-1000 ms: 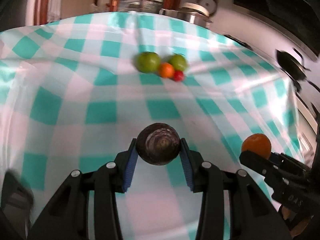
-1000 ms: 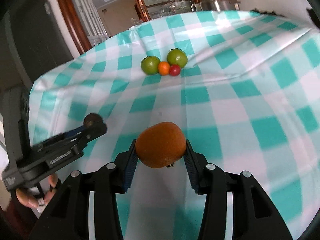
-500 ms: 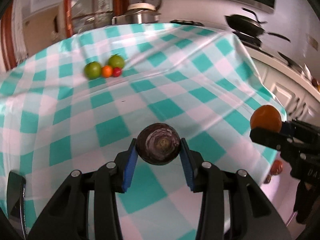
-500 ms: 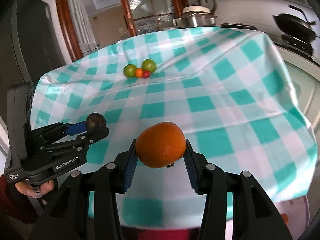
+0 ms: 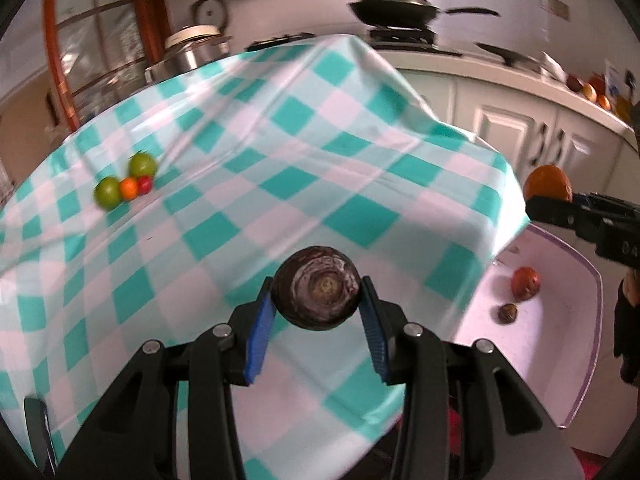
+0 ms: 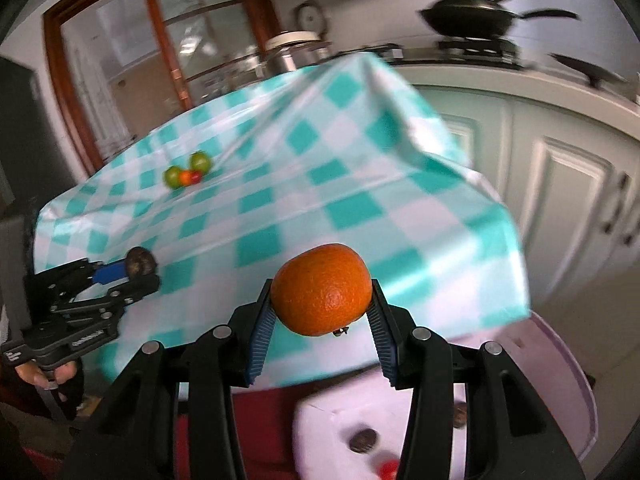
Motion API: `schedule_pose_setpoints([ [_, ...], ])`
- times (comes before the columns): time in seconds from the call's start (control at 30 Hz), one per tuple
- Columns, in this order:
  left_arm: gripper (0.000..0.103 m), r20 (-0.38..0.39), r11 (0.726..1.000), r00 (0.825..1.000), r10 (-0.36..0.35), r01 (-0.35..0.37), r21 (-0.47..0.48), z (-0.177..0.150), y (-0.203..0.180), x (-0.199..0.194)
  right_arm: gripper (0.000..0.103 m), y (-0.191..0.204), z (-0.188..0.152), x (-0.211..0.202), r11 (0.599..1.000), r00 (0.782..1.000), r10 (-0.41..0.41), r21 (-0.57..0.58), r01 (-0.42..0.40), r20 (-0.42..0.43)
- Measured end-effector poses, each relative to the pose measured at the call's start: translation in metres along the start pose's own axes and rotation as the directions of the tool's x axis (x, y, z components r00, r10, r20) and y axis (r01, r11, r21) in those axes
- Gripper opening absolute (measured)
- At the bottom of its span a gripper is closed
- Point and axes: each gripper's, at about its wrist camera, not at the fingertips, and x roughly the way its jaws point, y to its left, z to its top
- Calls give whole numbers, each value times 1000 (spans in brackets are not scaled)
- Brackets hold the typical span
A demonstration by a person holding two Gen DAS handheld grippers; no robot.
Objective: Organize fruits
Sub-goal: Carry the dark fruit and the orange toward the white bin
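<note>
Now both grippers have swung right since the earlier frames: the fruit cluster point(image 5: 126, 182) has slid to the far left of the checked cloth point(image 5: 280, 152), and the cloth's right edge and a pale bin point(image 5: 576, 368) below it have come into view. In the bin lie a reddish fruit point(image 5: 525, 283) and a small dark one point(image 5: 507, 313). The left gripper point(image 5: 318, 294) is held level over the cloth's near part, its blue pads clamped on a dark purple fruit point(image 5: 318, 288) with a ringed, brownish end facing the camera. The right gripper point(image 6: 320, 292) sits beyond the cloth's near edge, above the bin point(image 6: 560, 344), closed on an orange point(image 6: 321, 289) with bright pebbled skin and a small stem nub underneath. The cluster is two green fruits, a small orange one and a small red one, touching.
</note>
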Motion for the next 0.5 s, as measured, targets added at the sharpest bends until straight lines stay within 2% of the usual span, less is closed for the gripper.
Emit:
schedule_pose_setpoints([
  [0.13, 42, 3, 994, 999, -40, 40, 99, 6, -37, -1, 45, -36, -12, -11, 997, 998, -61, 51, 61, 1],
  [0.23, 42, 0, 978, 996, -88, 87, 190, 10, -69, -1, 45, -63, -26, -15, 989, 992, -124, 81, 126, -28],
  [0.3, 42, -16, 954, 989, -149, 148, 261, 11, -96, -1, 45, -81, -38, -14, 979, 982, -178, 90, 183, -62],
  [0.43, 42, -78, 897, 966, -245, 256, 360, 7, -143, 10, 45, -110, -63, -4, 963, 964, -225, 118, 242, -141],
  [0.5, 42, -123, 869, 953, -277, 303, 391, 0, -163, 20, 45, -119, -79, 4, 956, 946, -252, 101, 277, -204],
])
